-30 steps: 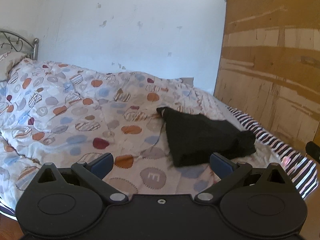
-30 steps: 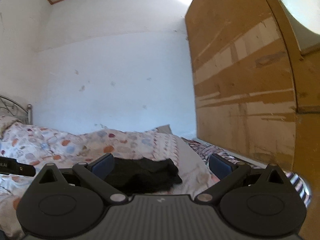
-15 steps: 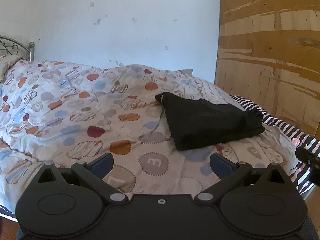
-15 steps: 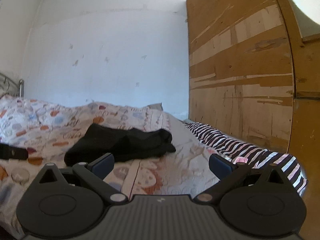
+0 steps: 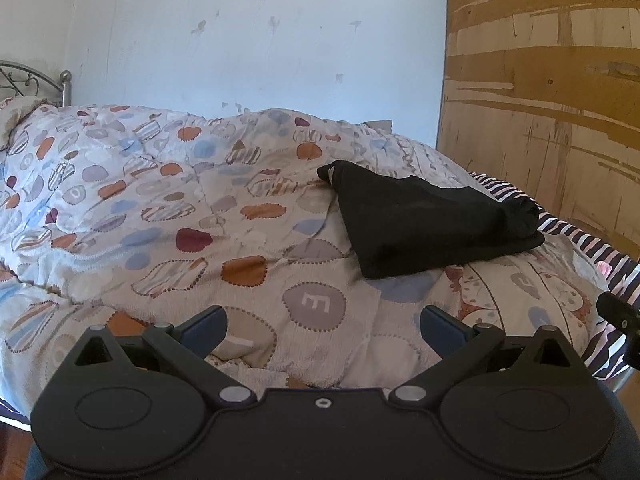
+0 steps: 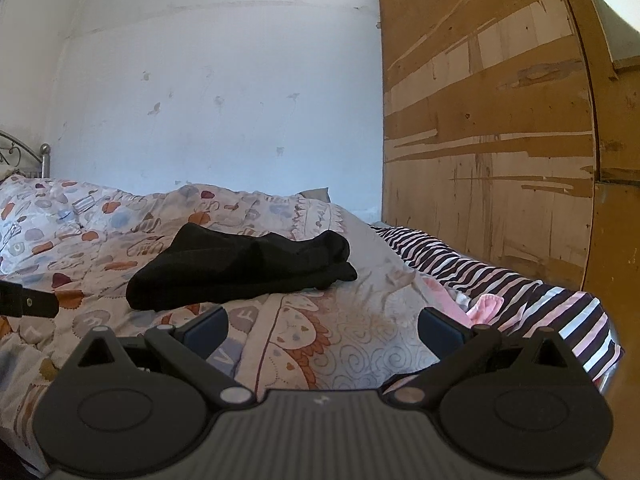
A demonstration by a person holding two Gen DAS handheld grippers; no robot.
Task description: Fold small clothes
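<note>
A black garment point(image 5: 432, 224) lies folded in a flat bundle on the patterned quilt point(image 5: 168, 216), right of the bed's middle. My left gripper point(image 5: 324, 324) hovers open above the quilt, short of the garment's near edge, nothing between its blue pads. In the right wrist view the same black garment point(image 6: 240, 268) lies ahead and to the left. My right gripper point(image 6: 322, 326) is open and empty over the quilt point(image 6: 340, 332), a little short of the garment.
A scuffed wooden wardrobe point(image 6: 500, 140) stands right of the bed. A striped sheet point(image 6: 500, 280) with a small pink cloth point(image 6: 486, 306) lies along the right edge. A metal headboard point(image 5: 36, 80) is at far left. White wall point(image 5: 240, 48) lies behind.
Both grippers have dropped lower and come nearer the bed, so the black garment looms larger. Their fingers have stayed open. The garment has not moved.
</note>
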